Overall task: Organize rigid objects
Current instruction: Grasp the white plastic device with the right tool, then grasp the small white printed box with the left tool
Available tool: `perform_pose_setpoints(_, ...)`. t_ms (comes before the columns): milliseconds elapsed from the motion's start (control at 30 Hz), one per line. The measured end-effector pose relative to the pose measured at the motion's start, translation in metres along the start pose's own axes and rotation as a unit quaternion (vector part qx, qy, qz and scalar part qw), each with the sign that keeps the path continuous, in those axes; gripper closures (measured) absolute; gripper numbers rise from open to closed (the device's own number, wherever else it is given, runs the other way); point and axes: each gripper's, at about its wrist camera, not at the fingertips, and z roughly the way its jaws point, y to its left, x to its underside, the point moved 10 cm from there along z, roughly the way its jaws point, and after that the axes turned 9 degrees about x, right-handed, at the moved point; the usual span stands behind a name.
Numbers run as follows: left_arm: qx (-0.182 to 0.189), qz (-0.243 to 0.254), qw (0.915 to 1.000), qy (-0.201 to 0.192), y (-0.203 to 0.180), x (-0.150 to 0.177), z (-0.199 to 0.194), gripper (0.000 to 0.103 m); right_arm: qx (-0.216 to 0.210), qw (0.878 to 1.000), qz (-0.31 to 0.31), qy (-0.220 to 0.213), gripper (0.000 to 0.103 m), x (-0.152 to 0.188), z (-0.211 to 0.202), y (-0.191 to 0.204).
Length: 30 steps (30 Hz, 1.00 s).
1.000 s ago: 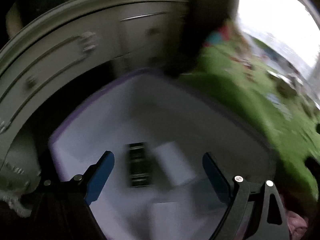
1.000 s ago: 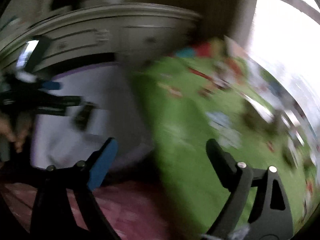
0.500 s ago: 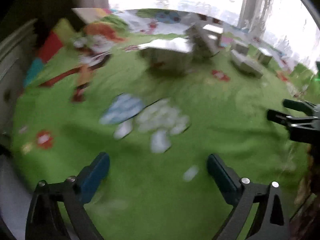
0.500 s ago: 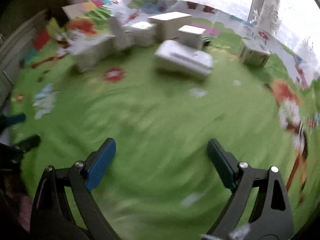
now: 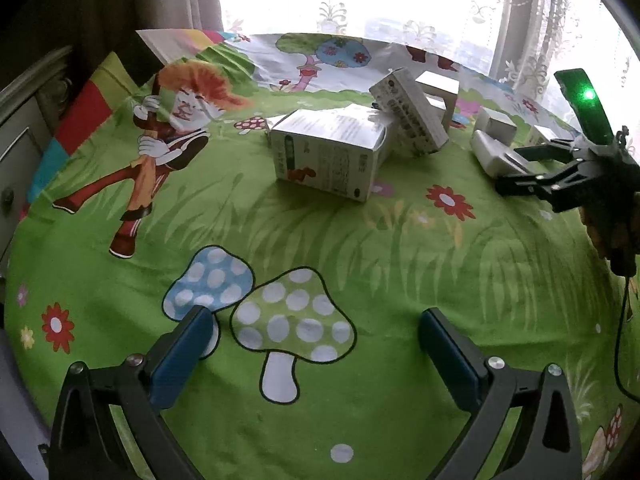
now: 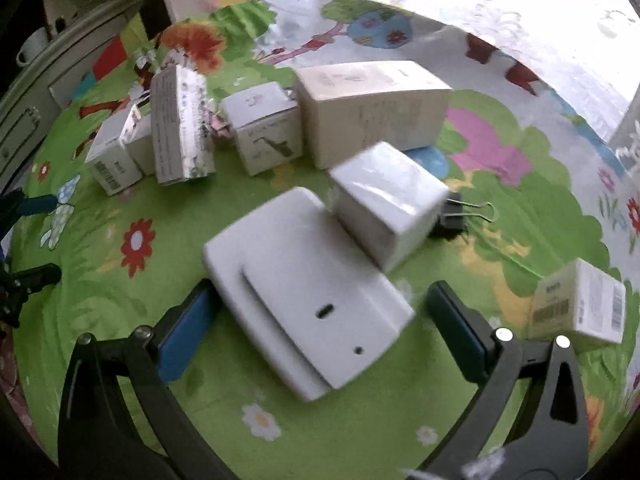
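Two fisheye views look down on one green cartoon play mat (image 5: 360,248), each catching things the other misses. From the left wrist view, the left gripper (image 5: 316,344) hangs low in the frame with its jaws spread wide over a printed pair of mushrooms (image 5: 264,304); nothing lies between its fingers. Its jaws have just been opening. Well beyond it, in the upper middle of that frame, stands a printed carton (image 5: 328,156) with a taller box (image 5: 408,116) leaning tilted against its far corner. At the right edge the right gripper (image 5: 520,168) shows from the side, a green light glowing above it, its fingertips close to a flat white device (image 5: 492,152). The right wrist view brings that device (image 6: 308,300) close: it lies on the mat between the right gripper's (image 6: 320,320) parted jaws, which have just been opening and whose pads do not press on it; the blue left pad sits just beside its edge. A small white box (image 6: 388,200) touches the device's far corner, and behind it a black binder clip (image 6: 456,216) lies on the mat, seen only here. Also only here: a large cream box (image 6: 372,112) in the upper middle, a cube-like box (image 6: 264,128) to its left, and a barcoded box (image 6: 580,308) at the right edge. The cartoon figure (image 5: 168,136) is sharp in the left view alone.
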Motion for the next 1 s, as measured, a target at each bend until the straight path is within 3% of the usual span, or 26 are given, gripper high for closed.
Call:
perform_pose_setpoints(167, -0.002, -0.003, 1.0000, -0.003, 0.000, 0.000, 0.001, 0.000, -0.087, 0.996, -0.007, -0.033, 0.005, 0.017, -0.033, 0.049)
perform_pose_setpoints(333, -0.003, -0.004, 1.0000, -0.003, 0.000, 0.000, 0.001, 0.000, -0.019, 0.999, -0.042, -0.029, 0.005, 0.007, -0.021, 0.063)
perform_pose_setpoints(533, -0.002, -0.003, 1.0000, -0.003, 0.000, 0.000, 0.001, 0.000, 0.009, 1.000, 0.005, -0.011, 0.005, -0.024, 0.005, 0.039)
perform_pose_setpoints(633, 0.000, -0.002, 1.0000, -0.003, 0.000, 0.000, 0.001, 0.000, 0.013, 1.000, 0.013, -0.021, 0.036, -0.021, -0.006, 0.043)
perform_pose_setpoints(767, 0.003, -0.002, 1.0000, 0.005, 0.000, -0.001, 0.002, 0.000, 0.038, 0.998, 0.040, -0.029, 0.036, 0.025, -0.039, 0.046)
perform_pose_setpoints(867, -0.007, -0.030, 0.9987, 0.041, 0.003, -0.008, 0.010, 0.000, 0.059, 0.996, 0.068, -0.026, 0.036, 0.061, -0.064, 0.048)
perform_pose_setpoints(1000, 0.010, -0.133, 0.9902, 0.042, 0.014, -0.043, 0.027, 0.000, 0.077, 0.993, 0.087, -0.036, 0.036, 0.089, -0.084, 0.057)
